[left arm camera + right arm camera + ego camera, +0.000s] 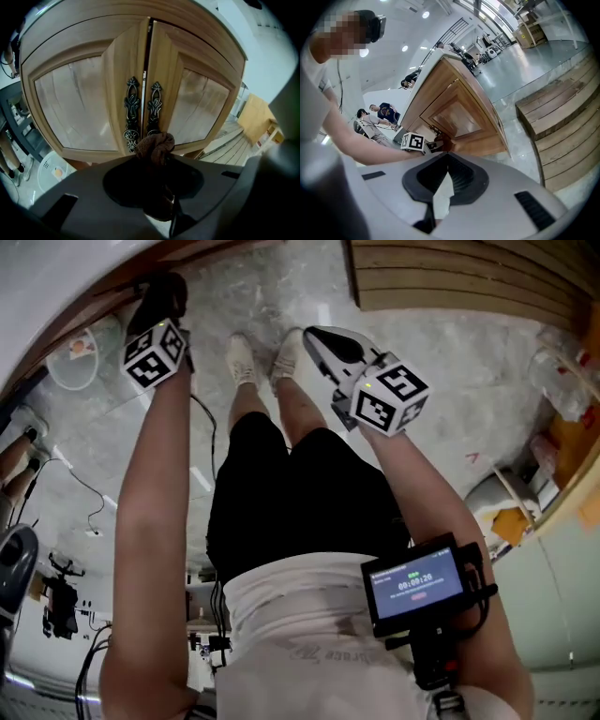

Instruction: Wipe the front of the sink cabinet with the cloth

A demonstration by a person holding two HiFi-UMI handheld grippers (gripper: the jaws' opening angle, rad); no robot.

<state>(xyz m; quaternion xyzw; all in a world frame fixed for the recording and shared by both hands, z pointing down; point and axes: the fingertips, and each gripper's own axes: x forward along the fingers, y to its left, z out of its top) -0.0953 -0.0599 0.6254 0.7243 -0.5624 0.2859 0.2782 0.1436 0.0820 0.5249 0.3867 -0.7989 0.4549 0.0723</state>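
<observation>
The brown cloth (154,144) is bunched in the left claw (154,160), which is clenched on it. Its front end sits at the foot of the two ornate handles (132,110), where the doors of the sink cabinet (84,103) meet at mid-front. The right claw (447,164) is closed on nothing and held well apart from the cabinet, above the floor (520,61).
</observation>
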